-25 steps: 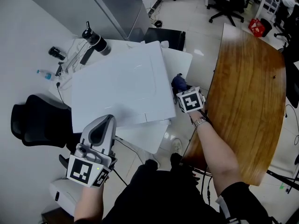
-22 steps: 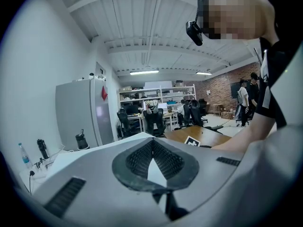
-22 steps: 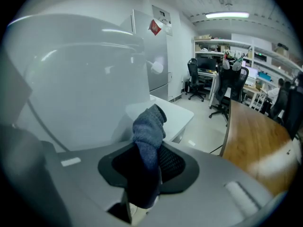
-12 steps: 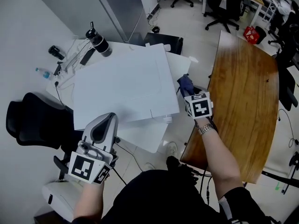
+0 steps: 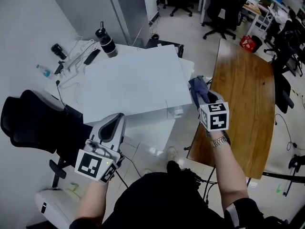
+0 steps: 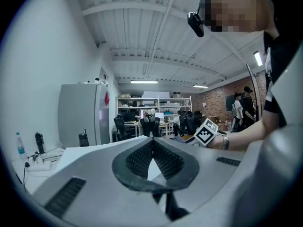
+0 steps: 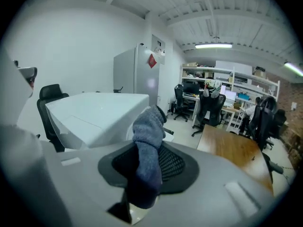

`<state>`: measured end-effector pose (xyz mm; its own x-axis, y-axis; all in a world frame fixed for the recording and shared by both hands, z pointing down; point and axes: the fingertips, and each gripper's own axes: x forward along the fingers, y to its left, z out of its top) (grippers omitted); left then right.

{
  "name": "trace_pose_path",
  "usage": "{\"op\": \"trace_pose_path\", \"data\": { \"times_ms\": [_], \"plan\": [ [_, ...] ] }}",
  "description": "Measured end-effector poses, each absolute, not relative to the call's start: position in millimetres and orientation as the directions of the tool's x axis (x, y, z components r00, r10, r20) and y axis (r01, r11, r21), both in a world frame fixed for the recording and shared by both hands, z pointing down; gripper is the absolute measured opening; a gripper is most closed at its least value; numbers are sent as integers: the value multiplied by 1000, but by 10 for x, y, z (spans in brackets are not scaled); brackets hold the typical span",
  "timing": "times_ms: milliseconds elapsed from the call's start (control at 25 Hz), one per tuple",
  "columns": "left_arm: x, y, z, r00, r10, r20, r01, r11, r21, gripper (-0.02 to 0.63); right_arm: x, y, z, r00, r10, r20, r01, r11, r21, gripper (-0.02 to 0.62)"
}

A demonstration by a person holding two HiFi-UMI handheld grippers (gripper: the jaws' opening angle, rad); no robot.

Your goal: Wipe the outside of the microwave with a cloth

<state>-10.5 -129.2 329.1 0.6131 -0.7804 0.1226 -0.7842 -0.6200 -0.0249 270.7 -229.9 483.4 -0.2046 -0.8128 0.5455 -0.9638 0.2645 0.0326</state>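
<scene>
Cloth [image 7: 147, 131] clamped in right tool [image 5: 199, 92], just beside microwave [image 5: 133, 85]; left tool [image 6: 152, 143] closed.

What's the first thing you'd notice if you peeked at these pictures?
A big white microwave fills the middle of the head view. Just right of it, the right gripper pinches a blue-grey cloth, with a shiny brown table beyond.
</scene>
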Motion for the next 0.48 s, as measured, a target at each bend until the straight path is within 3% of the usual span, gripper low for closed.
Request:
{"op": "trace_pose_path", "data": {
  "times_ms": [480],
  "plan": [
    [-662,-753,3256,627,-776,72,-778,-628,-5,5,2205,-1477,3882,-185,-905,384,-965,241,103,106]
  ]
}}
